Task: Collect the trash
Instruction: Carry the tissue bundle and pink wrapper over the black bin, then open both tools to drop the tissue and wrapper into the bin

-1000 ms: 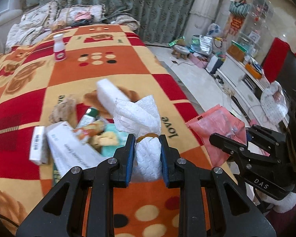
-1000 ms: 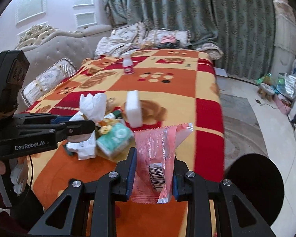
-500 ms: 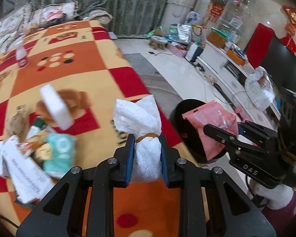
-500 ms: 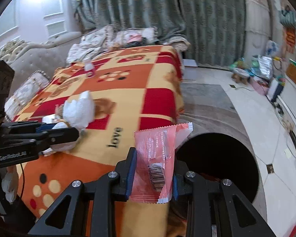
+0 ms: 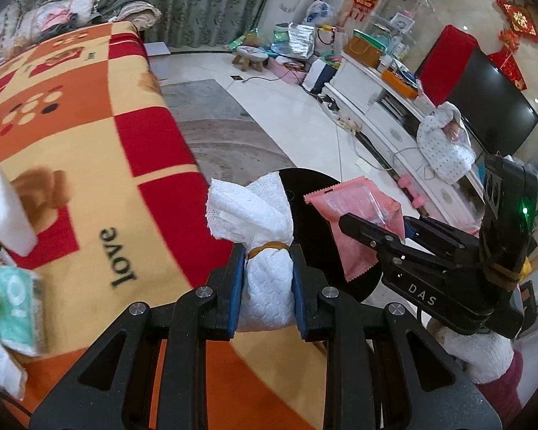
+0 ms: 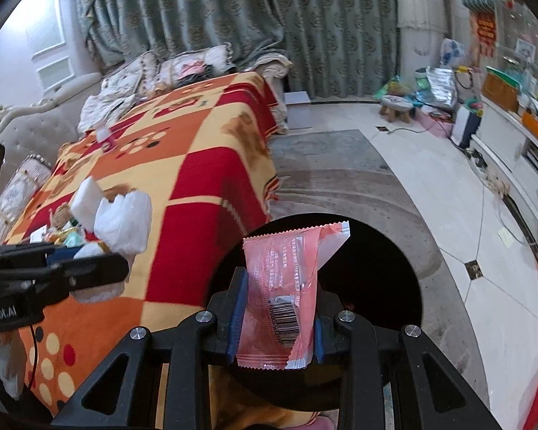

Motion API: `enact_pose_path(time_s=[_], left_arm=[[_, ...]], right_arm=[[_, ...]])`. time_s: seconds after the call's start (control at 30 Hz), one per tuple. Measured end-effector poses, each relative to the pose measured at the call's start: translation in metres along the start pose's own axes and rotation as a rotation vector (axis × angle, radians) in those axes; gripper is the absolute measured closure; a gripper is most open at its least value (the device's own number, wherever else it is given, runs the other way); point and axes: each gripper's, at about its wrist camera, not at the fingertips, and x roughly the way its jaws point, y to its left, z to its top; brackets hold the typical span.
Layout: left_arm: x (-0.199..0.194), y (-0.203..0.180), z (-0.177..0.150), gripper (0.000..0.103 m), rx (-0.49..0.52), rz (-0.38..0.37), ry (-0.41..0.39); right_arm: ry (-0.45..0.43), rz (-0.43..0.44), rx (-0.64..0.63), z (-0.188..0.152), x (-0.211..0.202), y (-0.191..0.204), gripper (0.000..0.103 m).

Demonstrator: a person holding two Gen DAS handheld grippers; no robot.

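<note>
Right wrist view: my right gripper [image 6: 275, 313] pinches a pink wrapper [image 6: 287, 294] above the black bin [image 6: 369, 272]; my left gripper [image 5: 265, 283] clamps a white tissue bundle [image 5: 262, 247] beside that bin.

Television [image 5: 491, 107], curtains [image 6: 233, 18], small stool [image 6: 396, 106]

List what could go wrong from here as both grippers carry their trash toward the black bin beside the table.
1. The left gripper clamps the white tied paper-towel bundle over the orange-and-red blanket's edge, not yet over the round black bin; released now, it would probably miss.
2. The right gripper pinches the flat pink plastic wrapper over the opening, but something that light may flutter onto the floor.
3. The grippers are close together and could bump.
</note>
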Motion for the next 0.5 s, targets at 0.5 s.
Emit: enact_pose_path(time_s=[0.5], left_arm=[[0.020, -0.011, 0.004, 0.052, -0.032, -0.096, 0.006]], right_arm=[[-0.002, -0.040, 0.079, 0.005, 0.003, -0.025, 0.059]])
